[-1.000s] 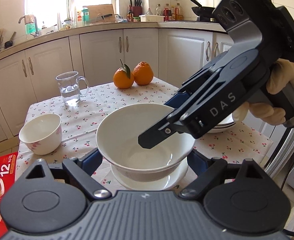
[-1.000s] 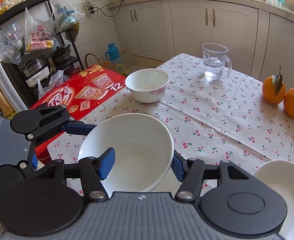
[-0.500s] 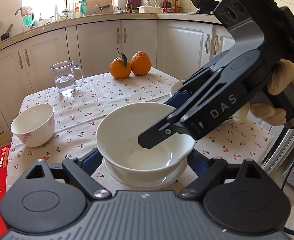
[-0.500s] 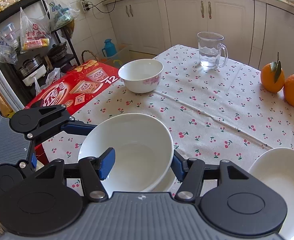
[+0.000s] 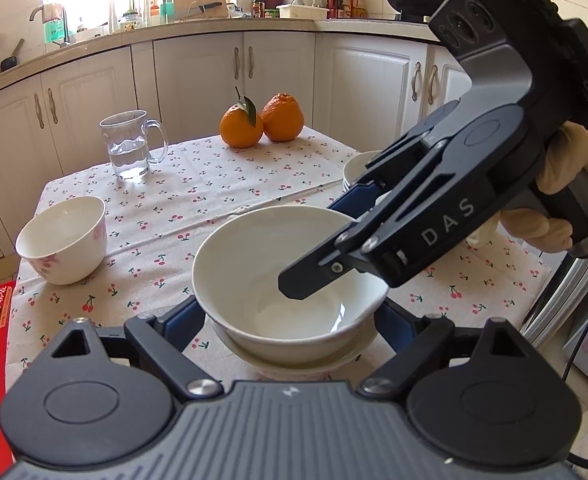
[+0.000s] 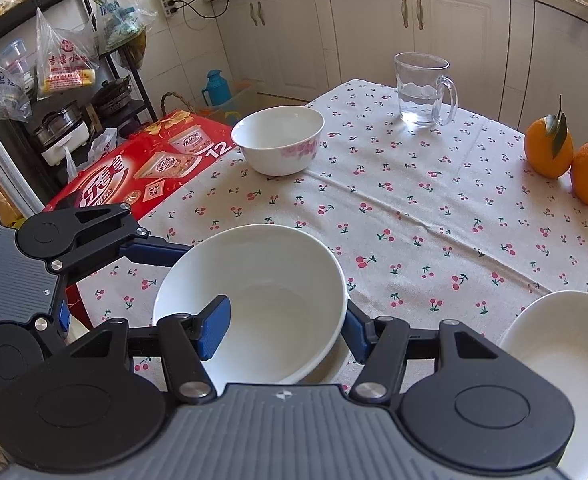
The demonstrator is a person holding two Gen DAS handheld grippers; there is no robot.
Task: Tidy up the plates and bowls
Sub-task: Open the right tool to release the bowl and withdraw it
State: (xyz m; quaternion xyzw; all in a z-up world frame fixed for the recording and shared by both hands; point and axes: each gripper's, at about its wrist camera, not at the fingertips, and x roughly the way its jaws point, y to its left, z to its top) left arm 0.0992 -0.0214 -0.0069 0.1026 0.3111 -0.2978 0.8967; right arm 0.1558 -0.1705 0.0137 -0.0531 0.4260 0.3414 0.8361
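Observation:
A large white bowl (image 5: 277, 276) sits on a white plate (image 5: 294, 362) at the table's near edge; it also shows in the right wrist view (image 6: 253, 300). My left gripper (image 5: 289, 324) is open, its blue pads either side of the bowl's base. My right gripper (image 6: 281, 328) straddles the same bowl's rim, one pad inside and one outside, wide apart. A small flowered bowl (image 5: 63, 238) stands at the left, also in the right wrist view (image 6: 277, 144). Stacked white dishes (image 6: 562, 344) lie at the right.
A glass mug of water (image 5: 129, 144) and two oranges (image 5: 261, 122) stand at the far side of the cherry-print tablecloth (image 5: 197, 200). A red carton (image 6: 133, 172) lies beside the table. Cabinets (image 5: 197, 80) stand behind.
Both grippers and the large bowl on its plate have kept their relative pose while the view has shifted slightly over the table. The jaws have not changed.

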